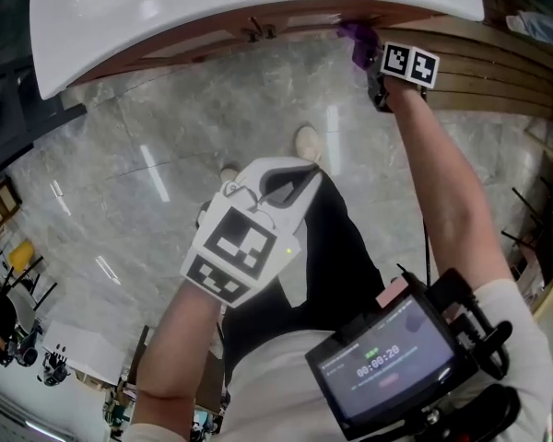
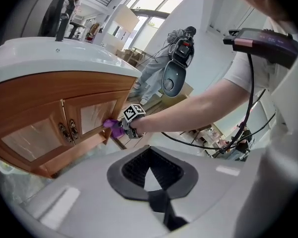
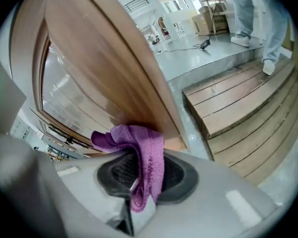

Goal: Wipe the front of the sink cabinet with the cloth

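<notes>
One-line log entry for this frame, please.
step: wiping | right gripper: shut on purple cloth, cloth against sink cabinet front, right end | left gripper: shut, empty, held back over floor

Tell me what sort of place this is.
Probably a showroom or open hall with a bathroom vanity on display, not a home bathroom: a white basin over a wooden cabinet stands on polished stone floor, with tall windows and a person with equipment beyond.
</notes>
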Available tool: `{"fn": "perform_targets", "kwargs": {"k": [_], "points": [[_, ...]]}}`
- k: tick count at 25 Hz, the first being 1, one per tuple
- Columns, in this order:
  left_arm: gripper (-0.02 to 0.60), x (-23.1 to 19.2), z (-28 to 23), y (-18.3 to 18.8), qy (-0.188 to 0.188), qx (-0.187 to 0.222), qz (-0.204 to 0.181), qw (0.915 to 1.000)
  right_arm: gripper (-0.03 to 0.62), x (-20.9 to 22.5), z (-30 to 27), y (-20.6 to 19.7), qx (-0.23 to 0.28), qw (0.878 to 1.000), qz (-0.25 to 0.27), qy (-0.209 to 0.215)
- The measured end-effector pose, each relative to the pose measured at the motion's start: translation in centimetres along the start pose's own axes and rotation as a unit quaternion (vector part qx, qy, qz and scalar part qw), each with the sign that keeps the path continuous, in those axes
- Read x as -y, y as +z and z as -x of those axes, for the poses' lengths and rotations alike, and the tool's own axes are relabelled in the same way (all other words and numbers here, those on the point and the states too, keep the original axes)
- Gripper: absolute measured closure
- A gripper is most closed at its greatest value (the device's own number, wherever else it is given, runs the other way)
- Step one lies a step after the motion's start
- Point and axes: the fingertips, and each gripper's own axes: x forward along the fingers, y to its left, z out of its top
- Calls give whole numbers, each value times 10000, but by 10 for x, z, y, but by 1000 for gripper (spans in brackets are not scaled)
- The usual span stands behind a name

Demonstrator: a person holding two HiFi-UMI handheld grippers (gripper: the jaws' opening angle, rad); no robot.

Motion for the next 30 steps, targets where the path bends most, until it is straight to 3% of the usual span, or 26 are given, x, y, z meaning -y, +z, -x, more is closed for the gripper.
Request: {"fn": "perform_targets", "kwargs": {"k": [15,26,30], "points": [[575,30,-30,33,-126,-133,-210,9996,513,58,53,20,129,9996,55,-256],[575,70,1,55,-165,-150,-403,9989,511,24,142,-14,-125,9980,583,-215],[575,86,32,58,-165,-98,-449,9988,513,-12,185,-34,-240,9964,807,-115]]}}
